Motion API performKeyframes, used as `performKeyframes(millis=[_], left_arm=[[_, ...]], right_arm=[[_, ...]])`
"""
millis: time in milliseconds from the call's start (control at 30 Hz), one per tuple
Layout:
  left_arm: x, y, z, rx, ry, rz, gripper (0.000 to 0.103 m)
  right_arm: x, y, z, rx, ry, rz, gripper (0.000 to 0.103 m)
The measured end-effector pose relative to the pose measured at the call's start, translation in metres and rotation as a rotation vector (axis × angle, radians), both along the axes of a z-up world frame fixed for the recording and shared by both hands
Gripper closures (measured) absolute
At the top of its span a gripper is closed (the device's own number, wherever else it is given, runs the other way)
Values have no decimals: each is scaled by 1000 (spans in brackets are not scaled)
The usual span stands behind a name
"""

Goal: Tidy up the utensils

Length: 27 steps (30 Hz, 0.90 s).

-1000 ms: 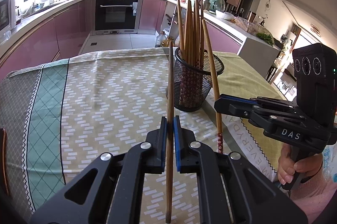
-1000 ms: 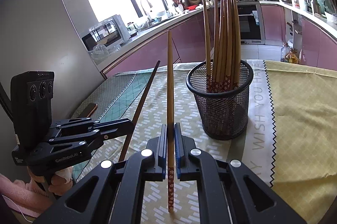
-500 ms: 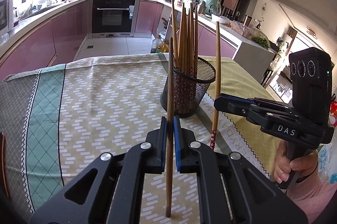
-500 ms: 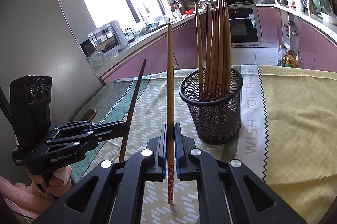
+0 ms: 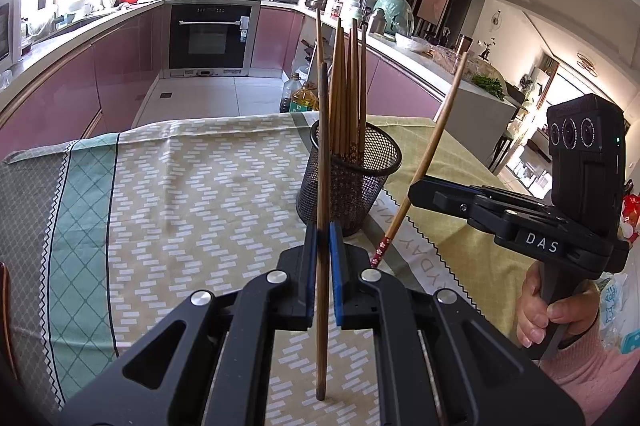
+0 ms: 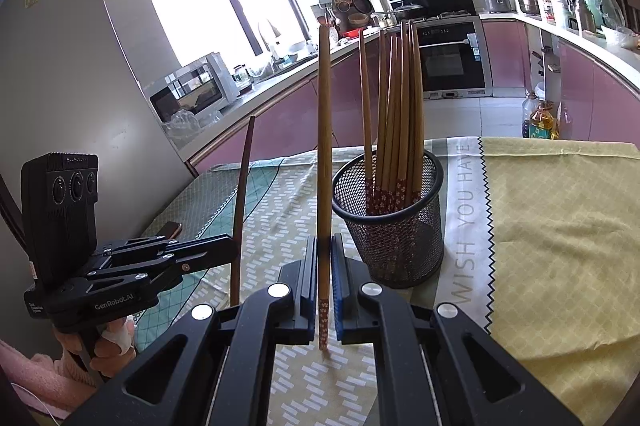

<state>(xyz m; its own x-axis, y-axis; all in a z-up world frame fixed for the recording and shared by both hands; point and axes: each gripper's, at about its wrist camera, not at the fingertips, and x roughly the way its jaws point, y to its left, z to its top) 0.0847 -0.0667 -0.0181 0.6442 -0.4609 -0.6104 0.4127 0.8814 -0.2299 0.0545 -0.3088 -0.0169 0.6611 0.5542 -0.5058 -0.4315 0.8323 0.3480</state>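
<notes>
A black mesh holder (image 5: pixel 349 178) (image 6: pixel 394 226) stands on the tablecloth with several wooden chopsticks (image 5: pixel 348 86) (image 6: pixel 400 114) upright in it. My left gripper (image 5: pixel 322 226) is shut on a dark brown chopstick (image 5: pixel 322 146), held upright just in front of the holder. My right gripper (image 6: pixel 325 240) is shut on a lighter chopstick (image 6: pixel 325 146) with a red flowered end, upright and left of the holder. In the left wrist view the right gripper (image 5: pixel 416 188) holds its chopstick (image 5: pixel 432 142) leaning to the right of the holder. The right wrist view shows the left gripper (image 6: pixel 234 244) at lower left with its dark chopstick (image 6: pixel 242 202).
The table is covered by a patterned cloth (image 5: pixel 192 194) and a yellow cloth (image 6: pixel 560 218) on the right. A phone-like object (image 6: pixel 170 228) lies near the table's left edge. Kitchen counters (image 5: pixel 80 26) and an oven (image 5: pixel 212 34) lie beyond the table.
Both views have tilted up a little, so the holder sits lower in frame. In the left wrist view the right gripper's chopstick now leans rightward, away from the holder. Both grips are unchanged.
</notes>
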Motion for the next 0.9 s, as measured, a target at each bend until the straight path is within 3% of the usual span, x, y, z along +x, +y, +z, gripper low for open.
performKeyframes(millis=[900], left_arm=[[7, -2, 18, -19, -46, -6, 96]], right_arm=[[3, -10, 19, 10, -50, -26, 97]])
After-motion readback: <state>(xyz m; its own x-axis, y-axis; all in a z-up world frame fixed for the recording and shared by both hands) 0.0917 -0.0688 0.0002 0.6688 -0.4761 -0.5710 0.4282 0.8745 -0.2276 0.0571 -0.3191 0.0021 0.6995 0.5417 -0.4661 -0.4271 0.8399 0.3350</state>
